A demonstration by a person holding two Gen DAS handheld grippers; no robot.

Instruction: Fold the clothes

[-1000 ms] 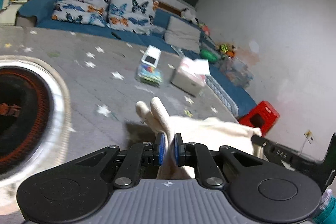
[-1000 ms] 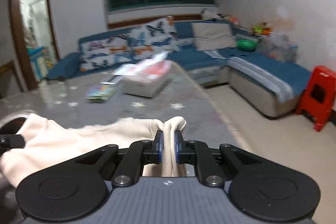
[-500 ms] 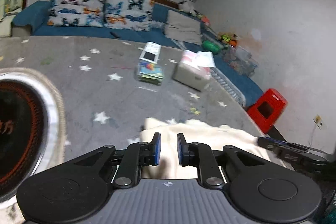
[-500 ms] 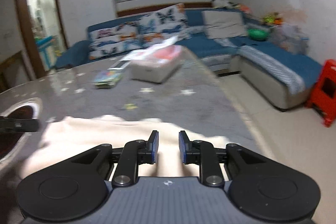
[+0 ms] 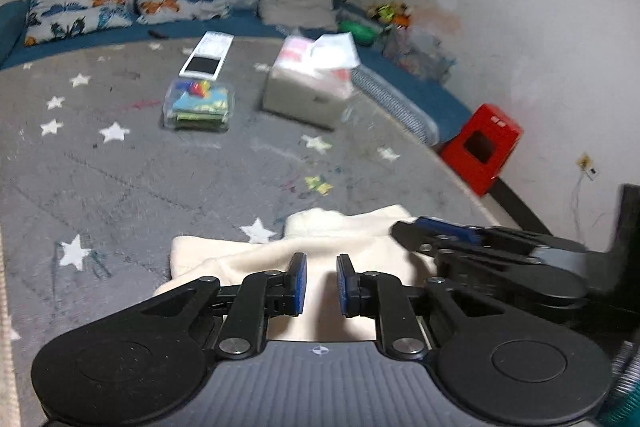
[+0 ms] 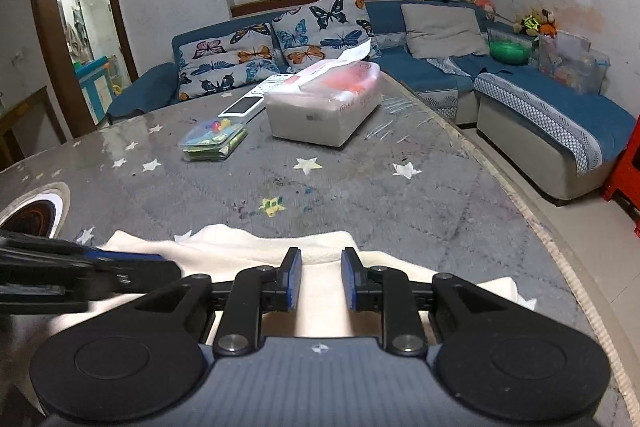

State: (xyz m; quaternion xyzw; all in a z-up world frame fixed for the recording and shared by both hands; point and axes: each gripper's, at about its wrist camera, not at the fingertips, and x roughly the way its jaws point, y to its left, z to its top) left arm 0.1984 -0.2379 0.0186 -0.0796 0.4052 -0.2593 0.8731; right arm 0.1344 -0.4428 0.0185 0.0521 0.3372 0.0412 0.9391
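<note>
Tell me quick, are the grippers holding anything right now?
Left gripper: open, holding nothing, over the cream fleece garment.
Right gripper: open, holding nothing, over the same garment.

Left tongs [image 5: 321,285] parted, empty, right tongs [image 6: 320,279] parted wider — side by side, both level, pointing forward

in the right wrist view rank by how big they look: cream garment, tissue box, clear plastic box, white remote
1. cream garment, though it lies nearest the camera
2. tissue box
3. clear plastic box
4. white remote
</note>
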